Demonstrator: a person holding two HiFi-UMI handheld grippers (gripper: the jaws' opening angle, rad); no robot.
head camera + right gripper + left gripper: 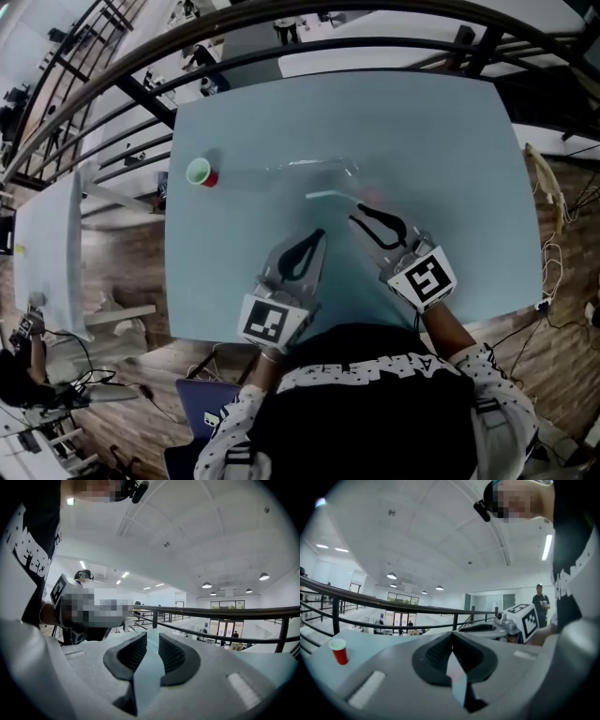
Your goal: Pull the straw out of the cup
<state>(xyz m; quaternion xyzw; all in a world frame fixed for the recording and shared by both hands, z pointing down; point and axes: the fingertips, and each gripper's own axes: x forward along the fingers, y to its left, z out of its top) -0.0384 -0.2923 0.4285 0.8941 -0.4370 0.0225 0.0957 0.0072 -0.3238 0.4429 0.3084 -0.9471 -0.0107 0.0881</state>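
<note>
Red cup (202, 173) upright at the table's (422, 141) far-left side, well apart from both grippers. A thin pale strip, probably the straw (328, 195), lies flat just ahead of my right gripper (357, 215); it is smeared, its ends indistinct. Right jaws stand apart with nothing between them. Left gripper (321, 233) tips together, empty.

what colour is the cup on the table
The cup is red, with a pale rim. It shows best in the left gripper view.
</note>
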